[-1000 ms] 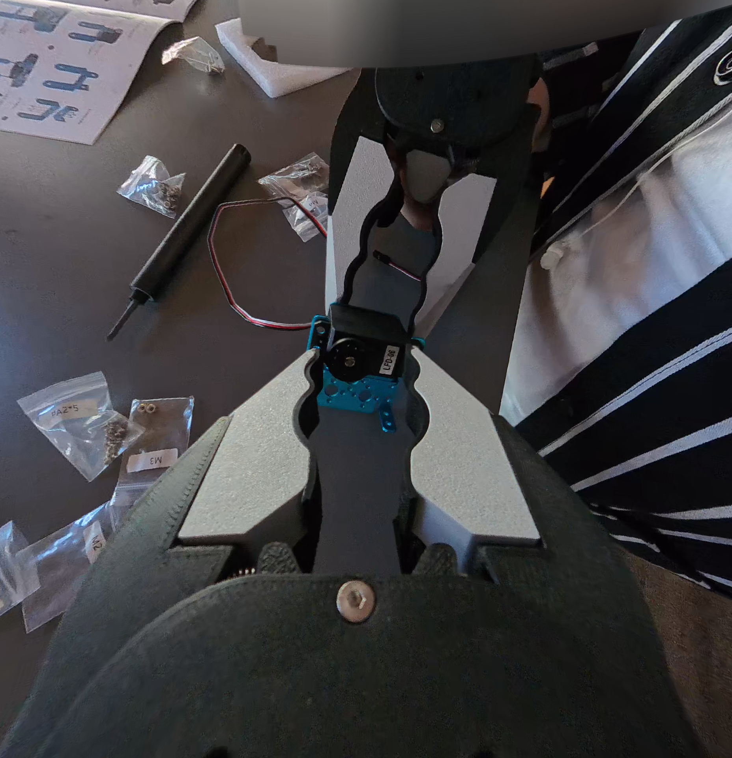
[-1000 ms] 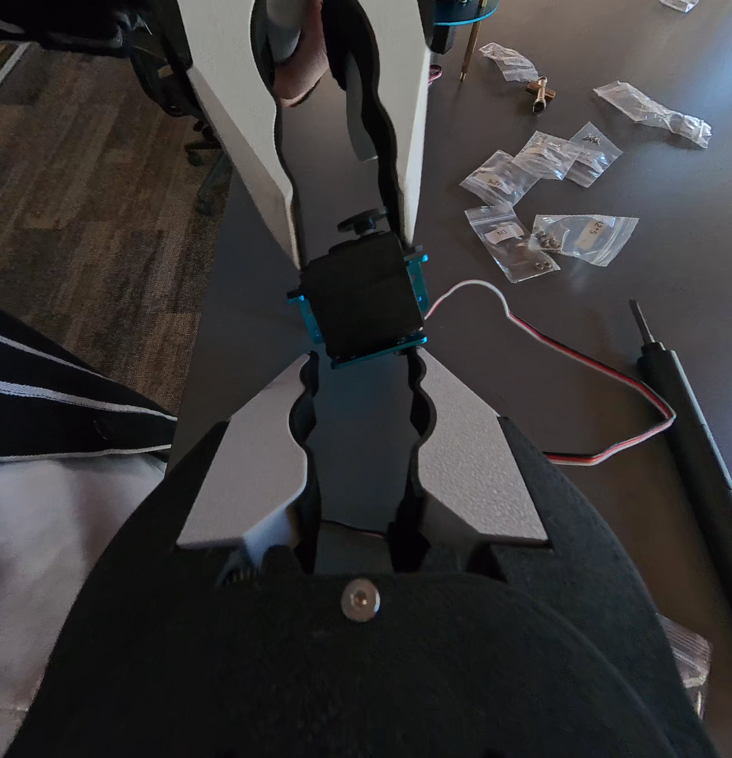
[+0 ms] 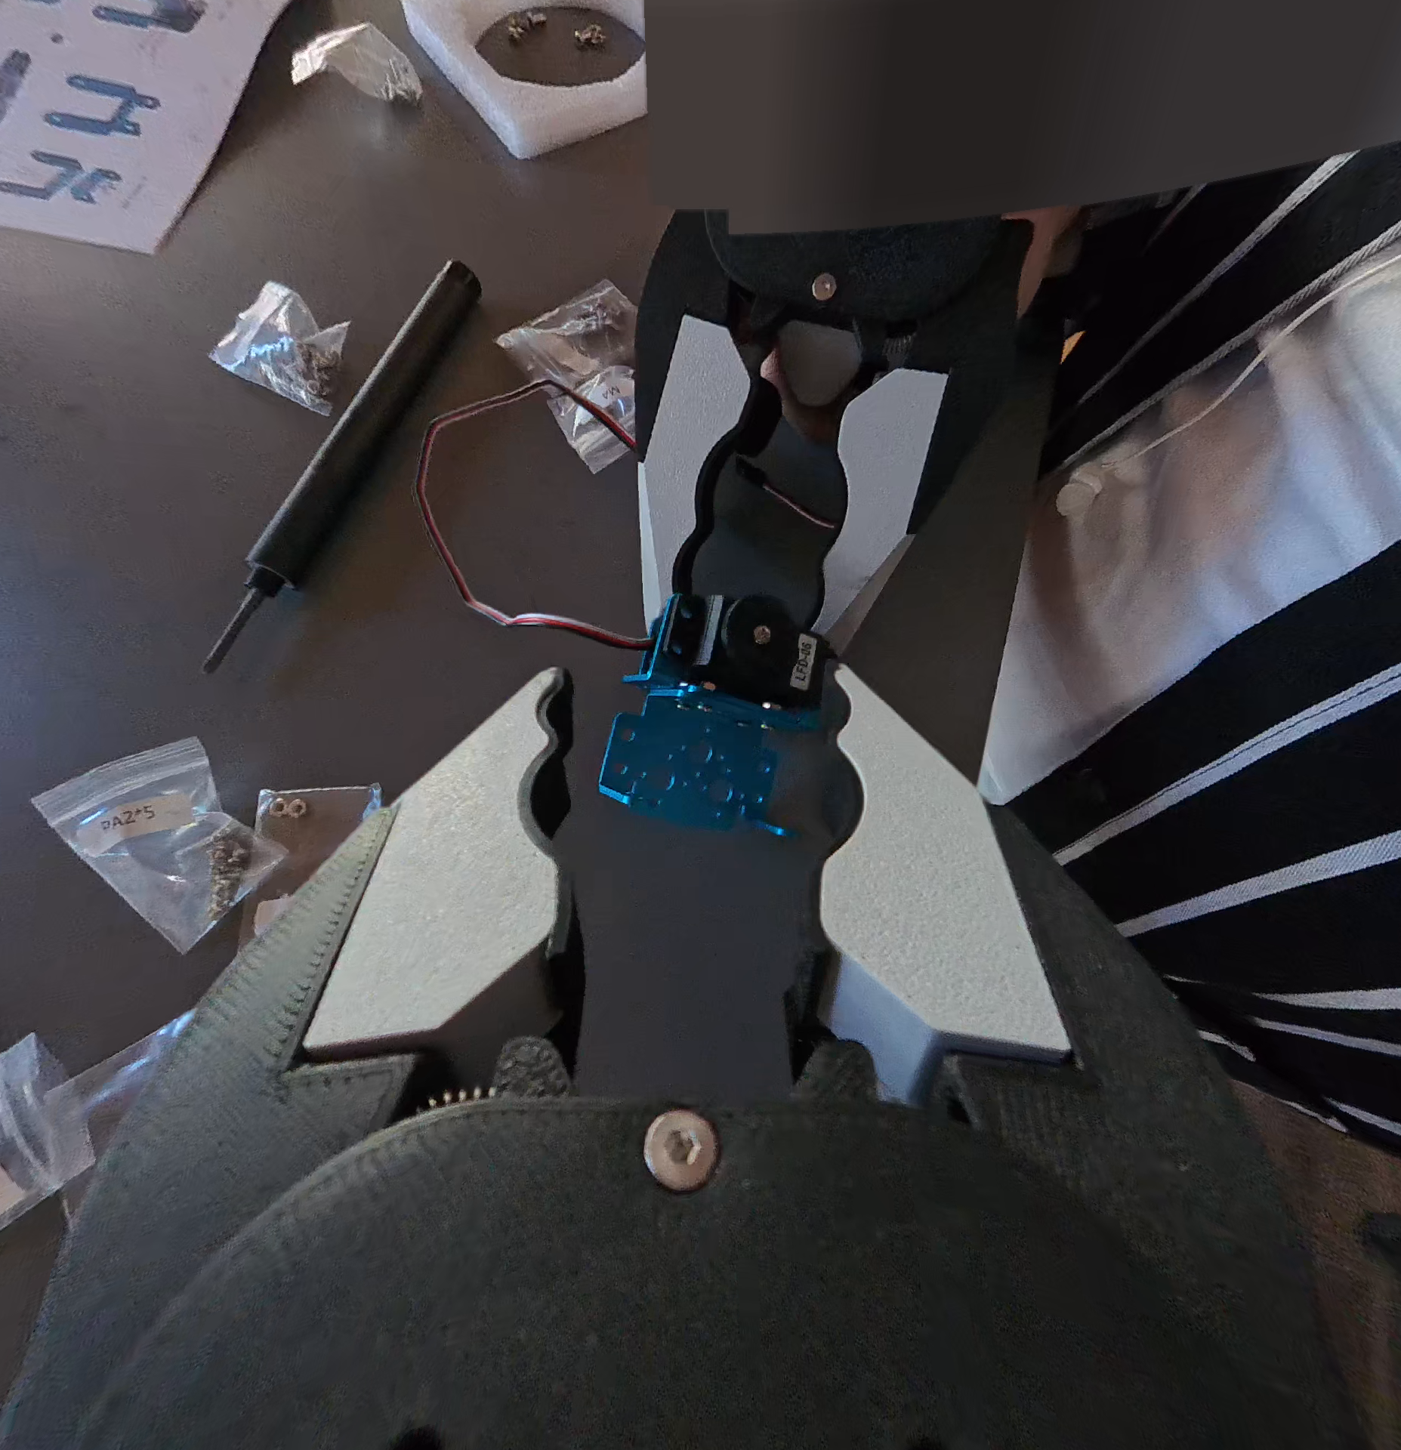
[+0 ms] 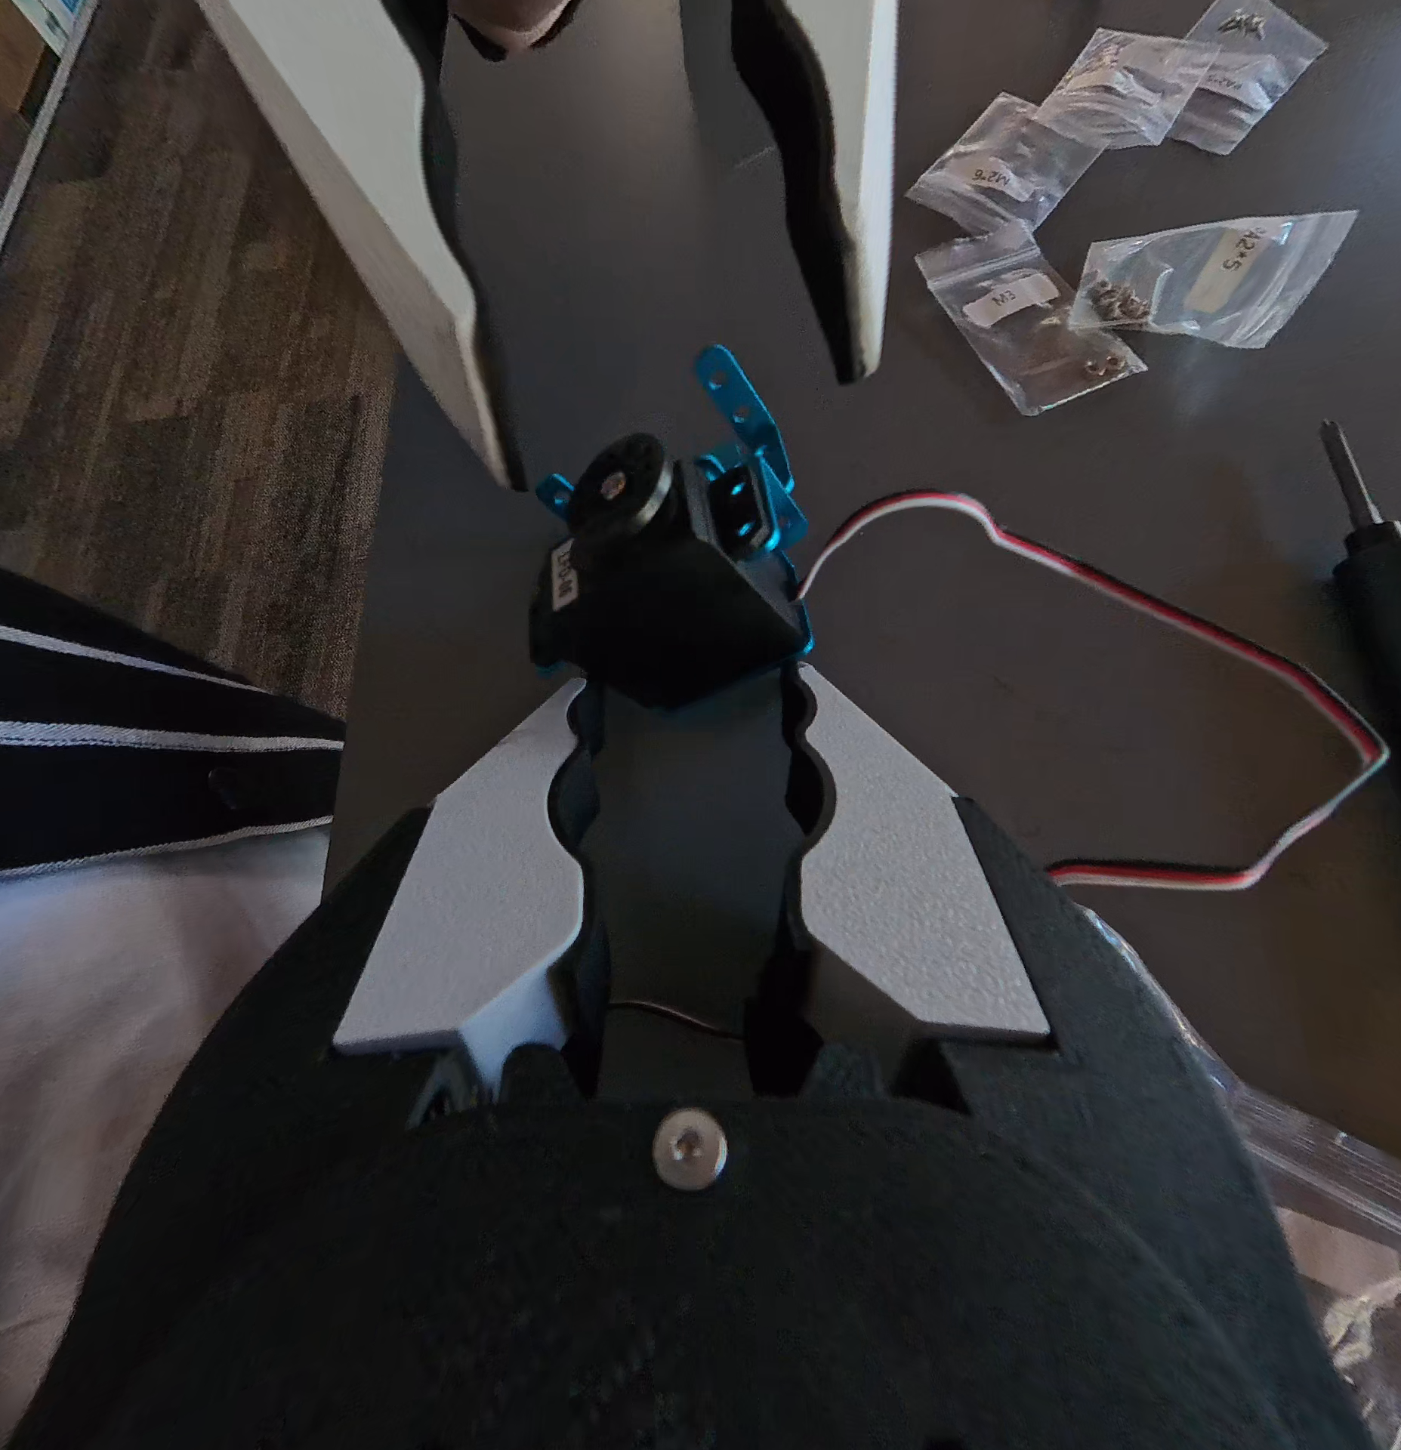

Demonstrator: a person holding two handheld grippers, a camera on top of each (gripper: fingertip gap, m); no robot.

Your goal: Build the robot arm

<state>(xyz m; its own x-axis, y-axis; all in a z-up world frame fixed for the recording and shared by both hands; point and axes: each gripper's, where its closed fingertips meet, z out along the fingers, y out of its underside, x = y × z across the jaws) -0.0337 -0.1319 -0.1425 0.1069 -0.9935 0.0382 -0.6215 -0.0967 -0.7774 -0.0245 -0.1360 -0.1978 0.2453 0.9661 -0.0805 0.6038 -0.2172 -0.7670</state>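
right tool [image 4: 691, 681] grips servo [image 4: 665, 620] | left view: foam block [image 3: 552, 94]

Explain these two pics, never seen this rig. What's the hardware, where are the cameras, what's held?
No robot here: a person holds a two-finger gripper in each hand, and each carries a camera looking along its fingers. One picture is the left view, the other the right; each also shows the opposite gripper facing it. The right gripper is shut on a black servo in a blue bracket, with a wire trailing off. The left gripper is open, the bracket between its fingers. On the dark table lie a black screwdriver, small bags of screws, a white foam block and a printed sheet.
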